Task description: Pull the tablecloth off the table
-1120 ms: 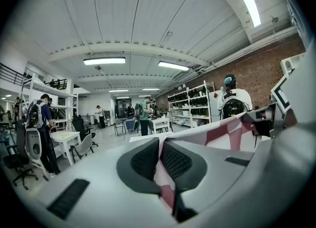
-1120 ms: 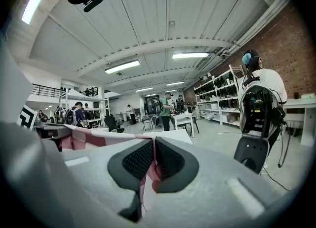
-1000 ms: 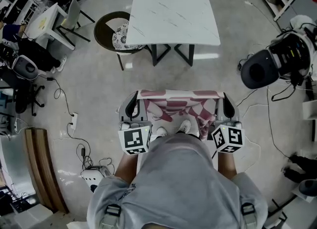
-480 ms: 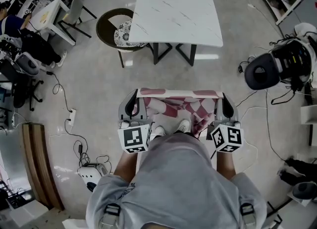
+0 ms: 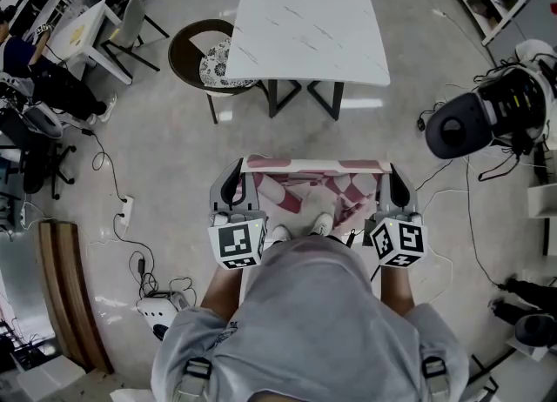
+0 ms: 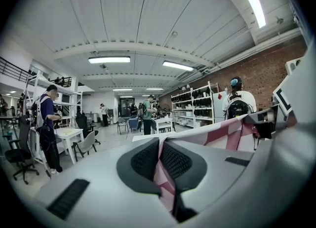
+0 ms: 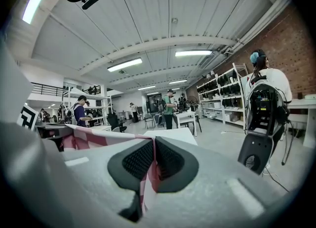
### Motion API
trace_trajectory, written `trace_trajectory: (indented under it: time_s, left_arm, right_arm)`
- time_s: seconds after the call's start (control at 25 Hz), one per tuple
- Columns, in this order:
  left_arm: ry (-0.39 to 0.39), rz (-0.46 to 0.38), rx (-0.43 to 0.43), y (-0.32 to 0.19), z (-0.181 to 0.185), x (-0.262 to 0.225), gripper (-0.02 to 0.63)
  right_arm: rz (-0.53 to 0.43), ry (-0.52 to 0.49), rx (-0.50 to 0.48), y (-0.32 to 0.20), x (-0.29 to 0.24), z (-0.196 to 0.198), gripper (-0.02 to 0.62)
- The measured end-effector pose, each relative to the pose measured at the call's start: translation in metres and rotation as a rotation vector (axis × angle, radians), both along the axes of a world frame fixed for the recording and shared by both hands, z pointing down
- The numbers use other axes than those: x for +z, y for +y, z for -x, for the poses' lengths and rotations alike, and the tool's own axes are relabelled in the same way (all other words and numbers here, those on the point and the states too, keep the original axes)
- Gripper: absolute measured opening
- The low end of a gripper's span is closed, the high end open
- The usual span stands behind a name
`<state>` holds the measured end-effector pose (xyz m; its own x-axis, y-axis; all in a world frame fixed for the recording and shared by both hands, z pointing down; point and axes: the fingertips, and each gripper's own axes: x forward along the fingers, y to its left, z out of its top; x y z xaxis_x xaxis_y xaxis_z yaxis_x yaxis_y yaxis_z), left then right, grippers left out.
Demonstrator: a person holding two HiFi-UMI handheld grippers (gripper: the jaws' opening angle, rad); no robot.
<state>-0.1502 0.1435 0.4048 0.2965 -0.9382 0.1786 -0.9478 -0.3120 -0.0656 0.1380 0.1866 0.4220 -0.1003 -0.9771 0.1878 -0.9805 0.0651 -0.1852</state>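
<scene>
A pink and white checked tablecloth (image 5: 315, 184) hangs stretched between my two grippers, well in front of the white marble-look table (image 5: 305, 30), whose top is bare. My left gripper (image 5: 238, 168) is shut on the cloth's left corner, and the cloth (image 6: 163, 170) shows pinched between its black pads (image 6: 146, 159). Over on the other side, my right gripper (image 5: 391, 170) is shut on the right corner, with the cloth (image 7: 151, 165) squeezed between its pads (image 7: 169, 162). The cloth's lower part droops toward the person's white shoes (image 5: 324, 222).
A round dark chair (image 5: 202, 56) with a patterned cushion stands at the table's left. A black machine (image 5: 487, 109) with cables sits on the floor at right. Cables and a power strip (image 5: 129, 209) lie at left. People stand far off by white desks (image 6: 69, 135) and shelving (image 7: 222, 101).
Both grippers hold the cloth in the same place. The head view has shifted slightly, so the table sits a little lower and to the right in the picture.
</scene>
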Motion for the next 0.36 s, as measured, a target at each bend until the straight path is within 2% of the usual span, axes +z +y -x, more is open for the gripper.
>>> trace_trajectory:
  time_s: [0.36]
  left_arm:
    - [0.003,-0.007,0.001,-0.0062,0.0026,-0.0048,0.006]
  right_arm:
    - [-0.013,0.01,-0.002,-0.0073,-0.0062,0.0023,0.008]
